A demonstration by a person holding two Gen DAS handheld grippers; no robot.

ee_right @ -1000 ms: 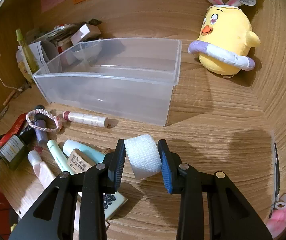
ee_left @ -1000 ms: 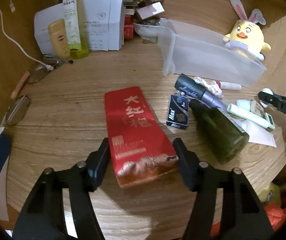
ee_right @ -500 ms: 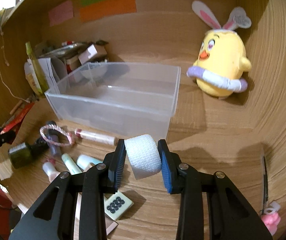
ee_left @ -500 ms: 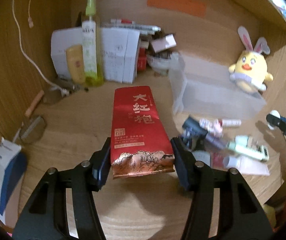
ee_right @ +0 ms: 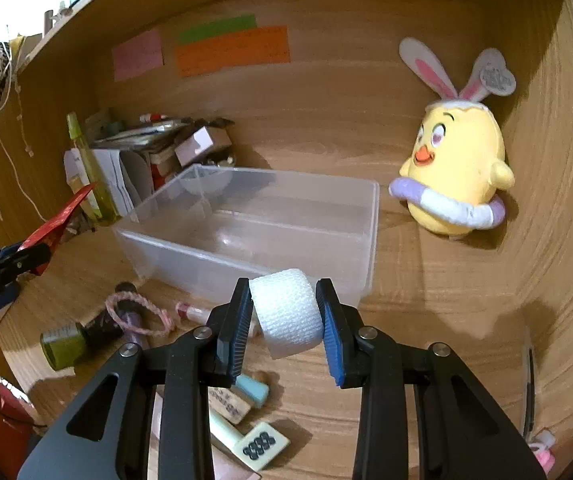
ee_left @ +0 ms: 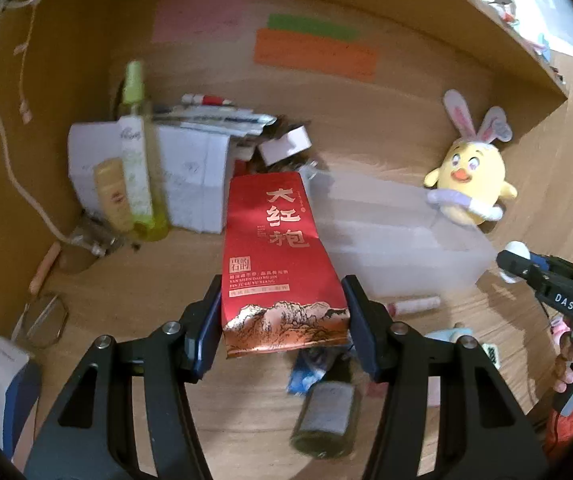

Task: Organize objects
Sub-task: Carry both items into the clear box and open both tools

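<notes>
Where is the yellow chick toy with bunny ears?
In both views the yellow plush chick stands far right against the wooden wall, just right of the clear plastic bin.

I see warm, dim light on both feeds, brighter at the upper corners. My left view is motion-blurred, especially the clear bin (ee_left: 398, 236). The right view stays sharp; the plush chick (ee_right: 458, 176) casts soft shadows. Edges bend and darken.

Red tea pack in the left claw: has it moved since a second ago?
Yes. The red tea pack lay flat on the desk; now it is lifted clear, its top up against the white boxes.
</notes>
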